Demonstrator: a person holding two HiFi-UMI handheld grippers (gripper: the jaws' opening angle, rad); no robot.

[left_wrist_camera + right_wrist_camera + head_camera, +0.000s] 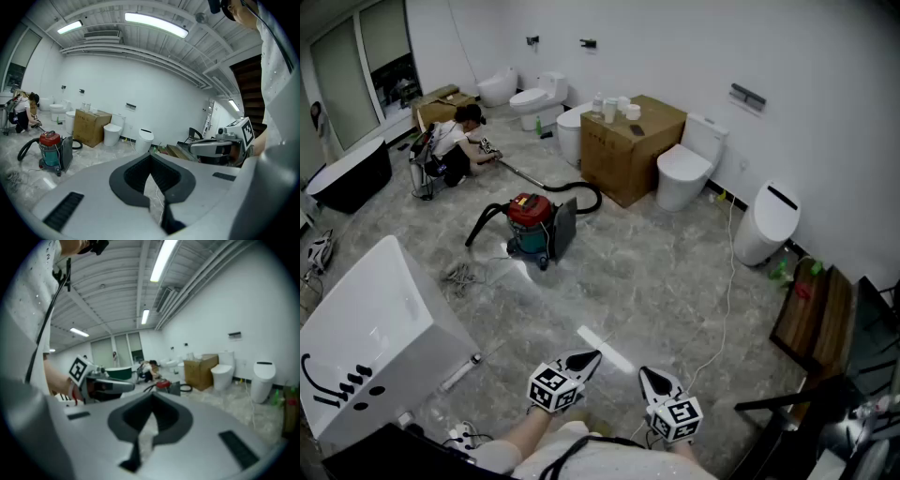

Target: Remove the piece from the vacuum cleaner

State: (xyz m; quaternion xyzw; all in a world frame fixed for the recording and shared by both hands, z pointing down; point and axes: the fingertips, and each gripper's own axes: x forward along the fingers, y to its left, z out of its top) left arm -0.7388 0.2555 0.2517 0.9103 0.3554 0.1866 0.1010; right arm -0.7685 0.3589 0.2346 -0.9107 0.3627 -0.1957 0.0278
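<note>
Not started. I hold left gripper (587, 360) and right gripper (650, 377) both clamped shut, empty, well apart from vacuum cleaner (530, 223); its hose (584, 191) looks attached.

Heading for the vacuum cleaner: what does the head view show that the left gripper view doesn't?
Only the head view: the white bathtub at lower left. Only the left gripper view: the ceiling lights. Both: the vacuum cleaner, far off, the cardboard box, the crouching person, and the left claw and right claw, shut and empty.
</note>
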